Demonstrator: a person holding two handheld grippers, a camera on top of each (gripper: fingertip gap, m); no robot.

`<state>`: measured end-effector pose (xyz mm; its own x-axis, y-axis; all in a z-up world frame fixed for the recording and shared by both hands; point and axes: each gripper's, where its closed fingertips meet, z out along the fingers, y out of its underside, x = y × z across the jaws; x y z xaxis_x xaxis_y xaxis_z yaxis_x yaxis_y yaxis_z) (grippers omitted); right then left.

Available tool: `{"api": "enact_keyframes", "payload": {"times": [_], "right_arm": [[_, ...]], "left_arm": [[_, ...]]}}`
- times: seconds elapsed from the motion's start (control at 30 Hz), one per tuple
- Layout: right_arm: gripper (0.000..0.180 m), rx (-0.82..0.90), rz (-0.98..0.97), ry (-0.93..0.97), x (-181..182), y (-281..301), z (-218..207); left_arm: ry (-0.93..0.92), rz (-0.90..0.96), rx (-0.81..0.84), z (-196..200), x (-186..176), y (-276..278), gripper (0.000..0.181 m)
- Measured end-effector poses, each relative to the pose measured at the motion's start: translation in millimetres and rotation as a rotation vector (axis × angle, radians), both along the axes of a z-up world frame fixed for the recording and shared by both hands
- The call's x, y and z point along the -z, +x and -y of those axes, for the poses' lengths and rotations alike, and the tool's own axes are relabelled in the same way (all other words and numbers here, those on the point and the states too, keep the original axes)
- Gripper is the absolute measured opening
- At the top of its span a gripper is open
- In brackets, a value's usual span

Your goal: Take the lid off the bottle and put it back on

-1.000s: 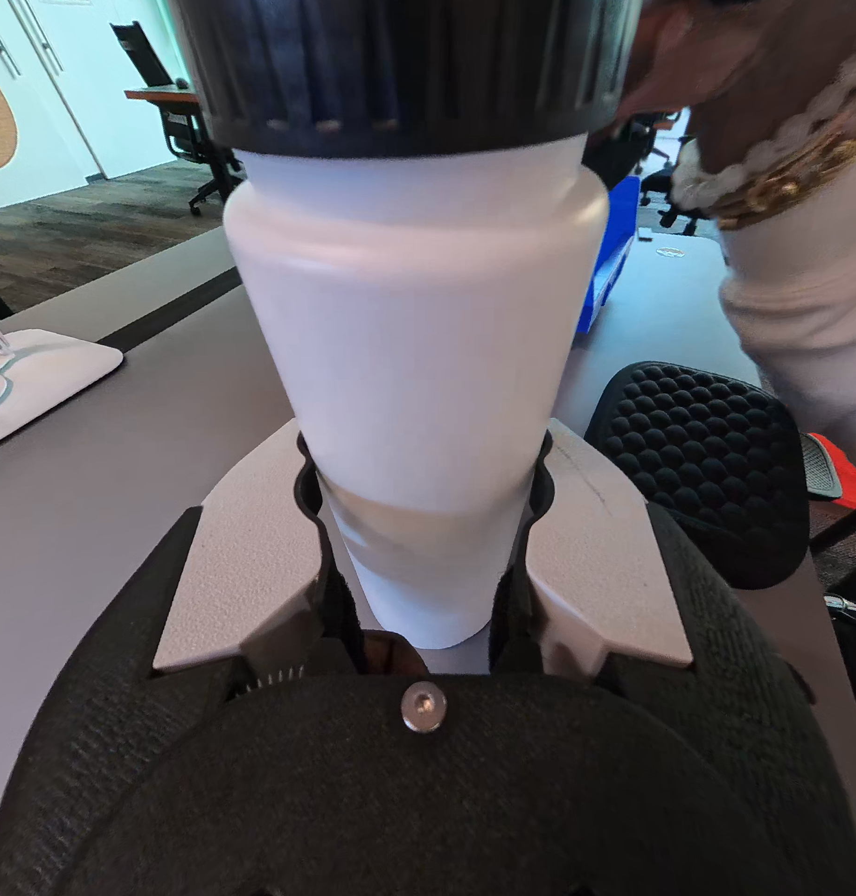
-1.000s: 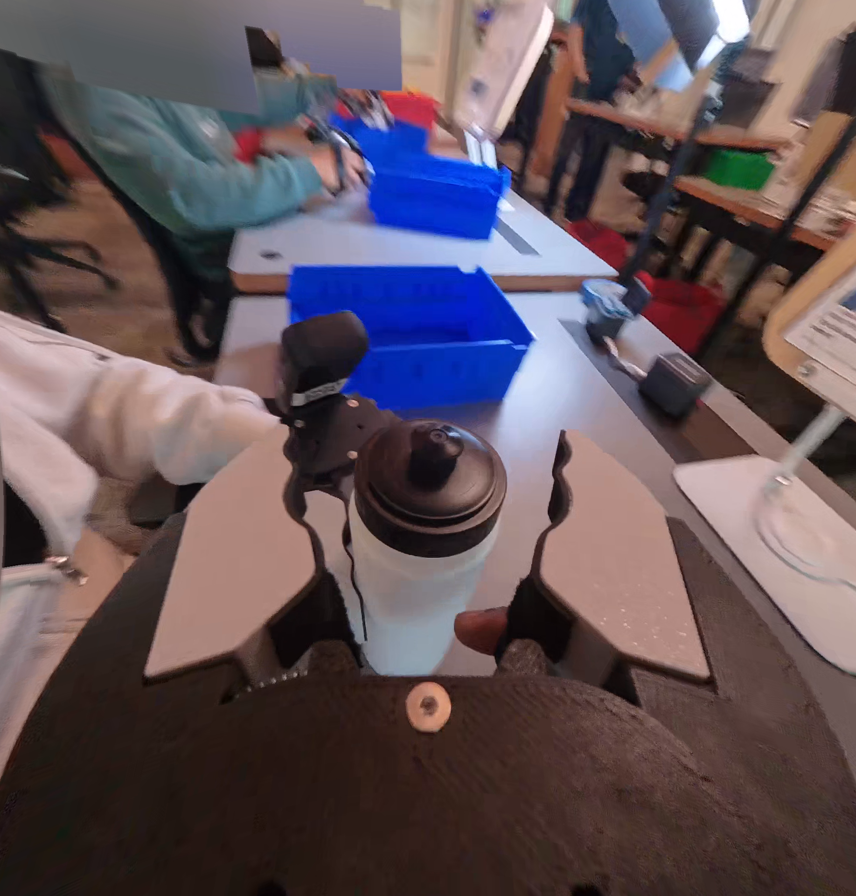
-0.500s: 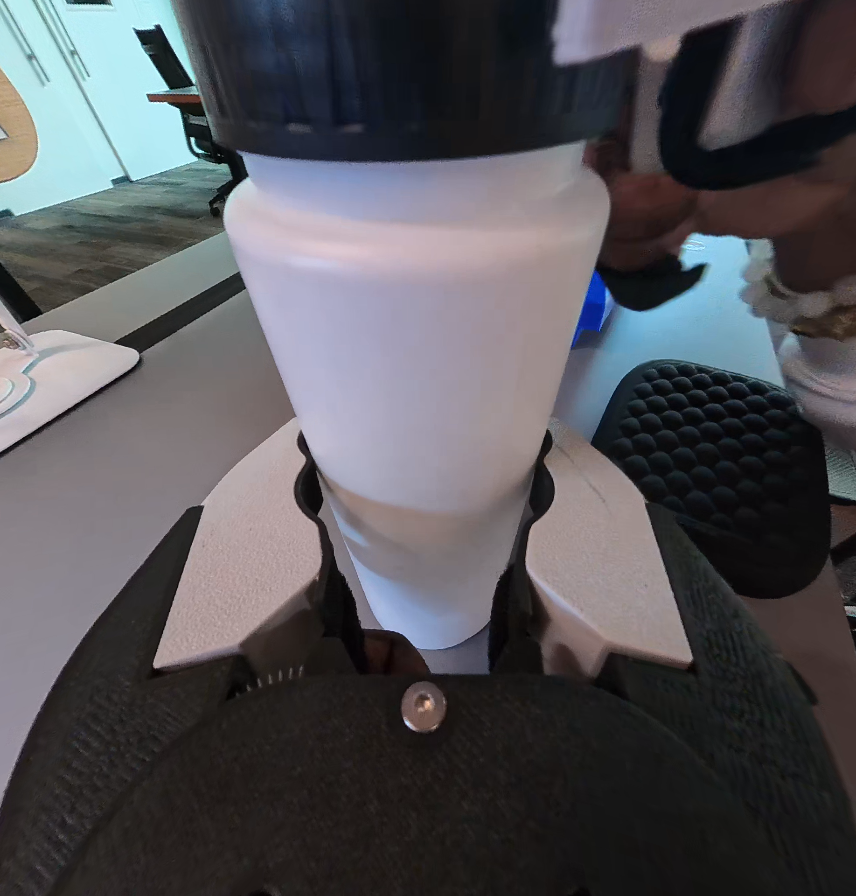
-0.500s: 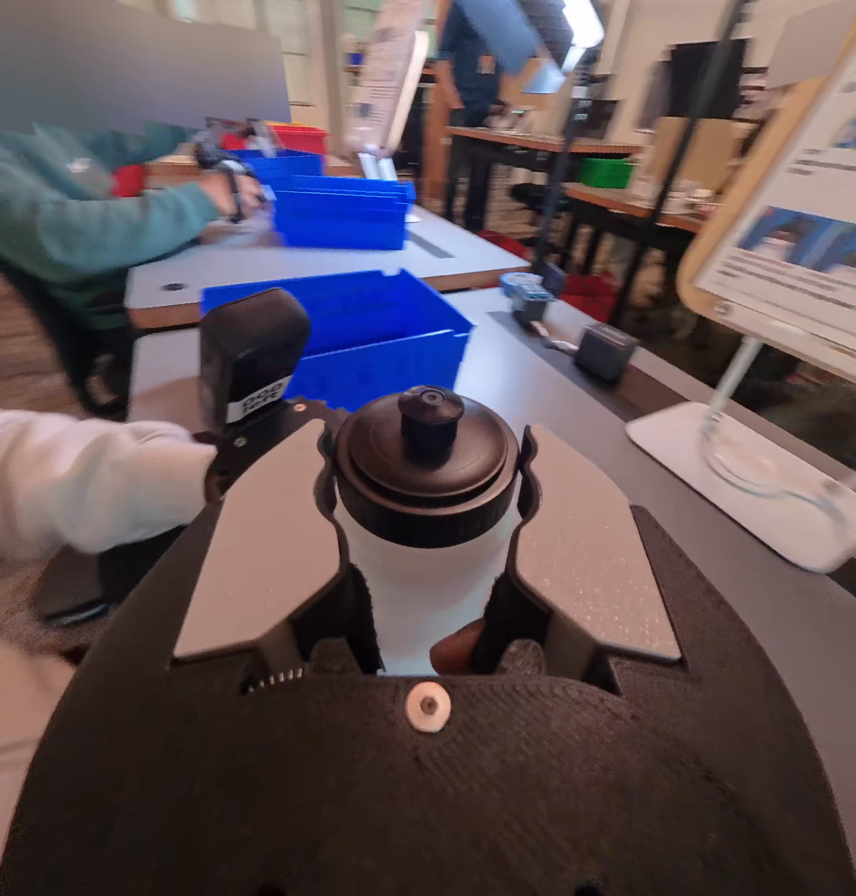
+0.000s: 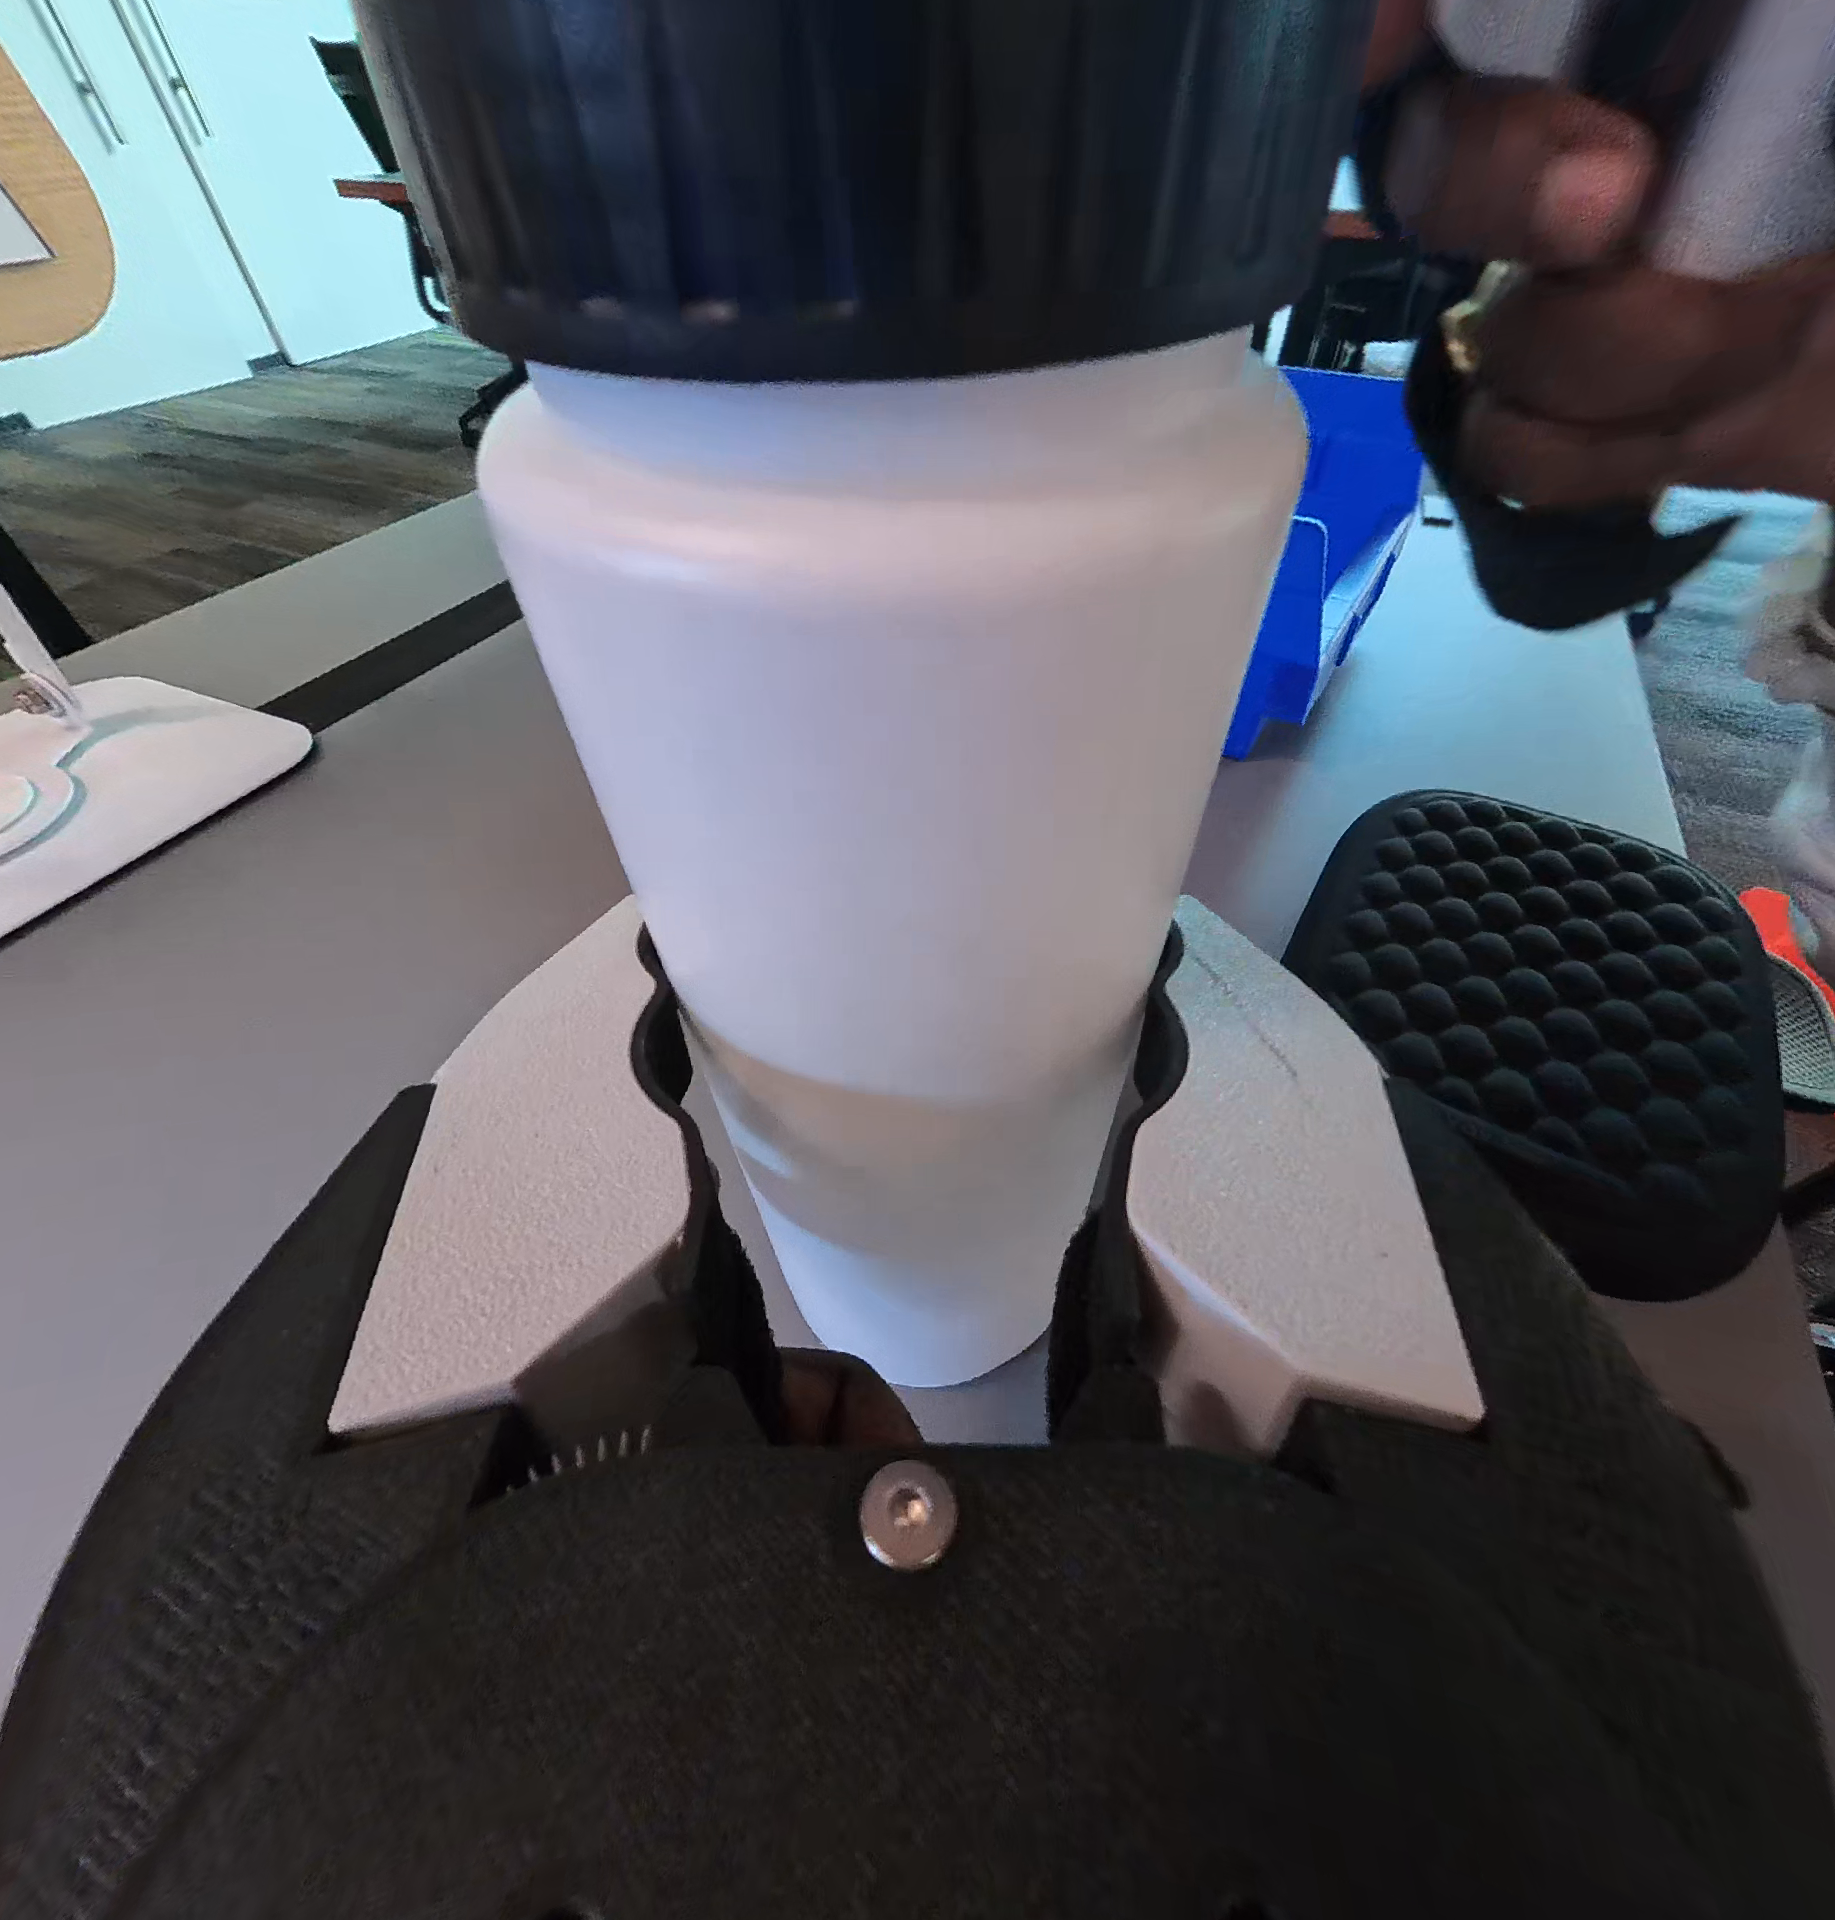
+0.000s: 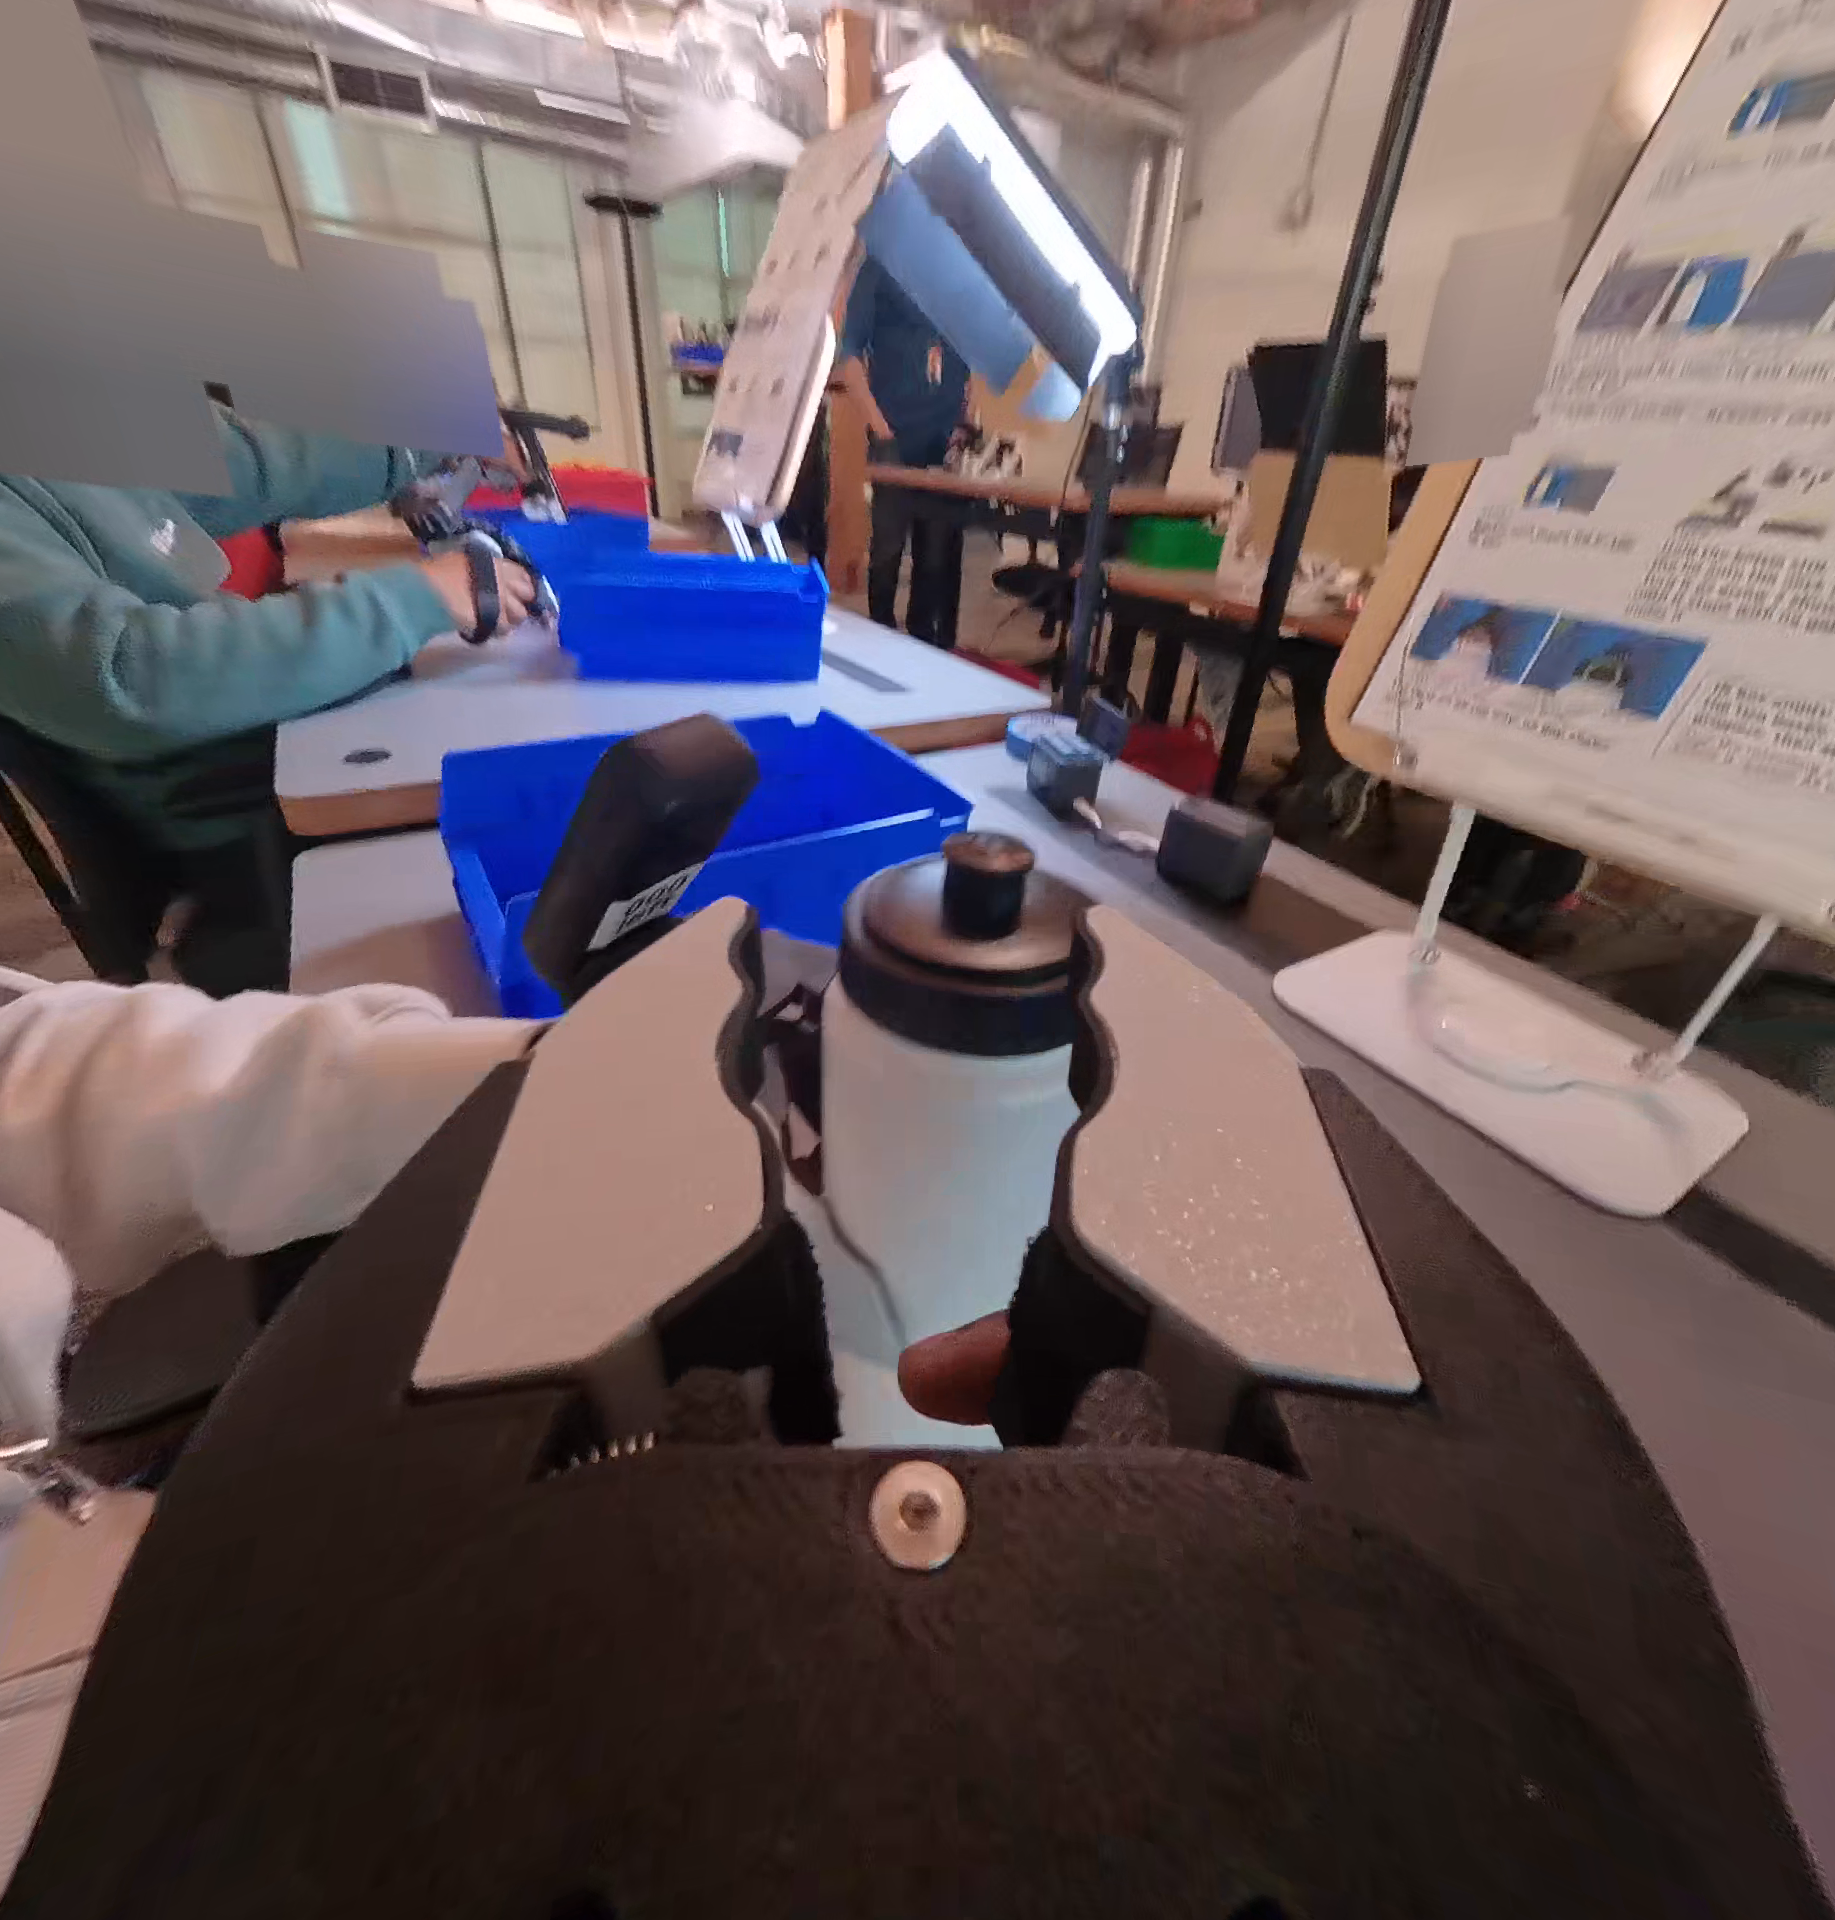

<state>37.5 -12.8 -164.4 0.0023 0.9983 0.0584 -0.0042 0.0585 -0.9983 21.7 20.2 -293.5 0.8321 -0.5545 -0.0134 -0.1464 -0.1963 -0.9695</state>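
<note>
- Now, bottle [image 5: 892, 727]: white, upright on the grey table [image 5: 217, 1039], black lid [image 6: 960, 951] on.
- Left gripper [image 5: 908, 1049]: clamped on the bottle's lower body, as it was a second ago.
- Right gripper [image 6: 918, 1023]: half a second ago it flanked the lid closely; now it sits lower and wider, fingers [image 6: 1193, 1143] standing off the neck, gripping nothing.
- Meaning: you likely need to re-seat on the lid before twisting.

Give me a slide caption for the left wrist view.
Left gripper clamps the white bottle low on its body, black lid on.
</note>
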Motion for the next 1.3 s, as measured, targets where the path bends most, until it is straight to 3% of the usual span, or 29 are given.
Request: {"api": "enact_keyframes", "payload": {"times": [0.07, 0.2, 0.23, 0.3, 0.33, 0.43, 0.6, 0.67, 0.8, 0.97, 1.03, 1.07, 1.17, 1.3], "right_arm": [[0.068, -0.054, -0.005, 0.008, -2.7, -9.0, -8.4], [0.104, -0.296, 0.199, -0.003, 33.1, -37.9, -5.8], [0.101, -0.352, 0.204, -0.006, 36.4, -41.7, -3.8], [0.077, -0.416, 0.154, -0.018, 33.7, -44.7, -0.3], [0.077, -0.407, 0.139, -0.027, 33.3, -45.2, -0.5], [0.077, -0.271, 0.100, -0.039, 32.7, -45.1, -4.3], [0.077, 0.172, 0.087, -0.025, 32.6, -39.9, -13.9], [0.078, 0.188, 0.121, 0.027, 34.1, -39.0, -12.0], [0.110, -0.228, 0.143, -0.017, 27.5, -36.4, 11.1], [0.105, -0.437, 0.227, 0.066, 38.3, -35.5, 6.0], [0.088, -0.531, 0.245, 0.058, 43.5, -34.5, 16.4], [0.079, -0.513, 0.223, 0.061, 42.4, -36.5, 13.8], [0.079, -0.444, 0.170, 0.007, 41.3, -39.3, 11.9], [0.079, -0.065, 0.141, -0.002, 41.4, -41.2, -1.8]], "left_arm": [[0.006, -0.006, 0.010, 0.5, 0.0, 1.3, 0.086], [0.017, -0.013, 0.057, 3.8, -0.1, 6.6, 0.086], [0.016, -0.006, 0.074, 5.3, -0.2, 8.2, 0.086], [0.012, 0.000, 0.085, 6.6, -0.2, 8.7, 0.086], [0.011, 0.000, 0.083, 6.7, -0.1, 8.6, 0.086], [0.013, -0.008, 0.049, 5.5, -0.1, 9.1, 0.086], [0.024, -0.031, 0.005, 5.1, -0.3, 11.8, 0.086], [0.022, -0.027, 0.022, 6.1, -0.5, 12.0, 0.086], [0.008, 0.014, 0.104, 9.1, -0.5, 13.2, 0.086], [0.018, 0.012, 0.188, 15.7, -0.5, 17.7, 0.086], [0.022, 0.013, 0.218, 18.9, -0.6, 20.4, 0.086], [0.022, 0.017, 0.223, 19.7, -0.7, 20.9, 0.086], [0.020, 0.016, 0.189, 18.4, -0.7, 19.9, 0.086], [0.027, 0.005, 0.107, 13.3, -0.6, 19.2, 0.086]]}}
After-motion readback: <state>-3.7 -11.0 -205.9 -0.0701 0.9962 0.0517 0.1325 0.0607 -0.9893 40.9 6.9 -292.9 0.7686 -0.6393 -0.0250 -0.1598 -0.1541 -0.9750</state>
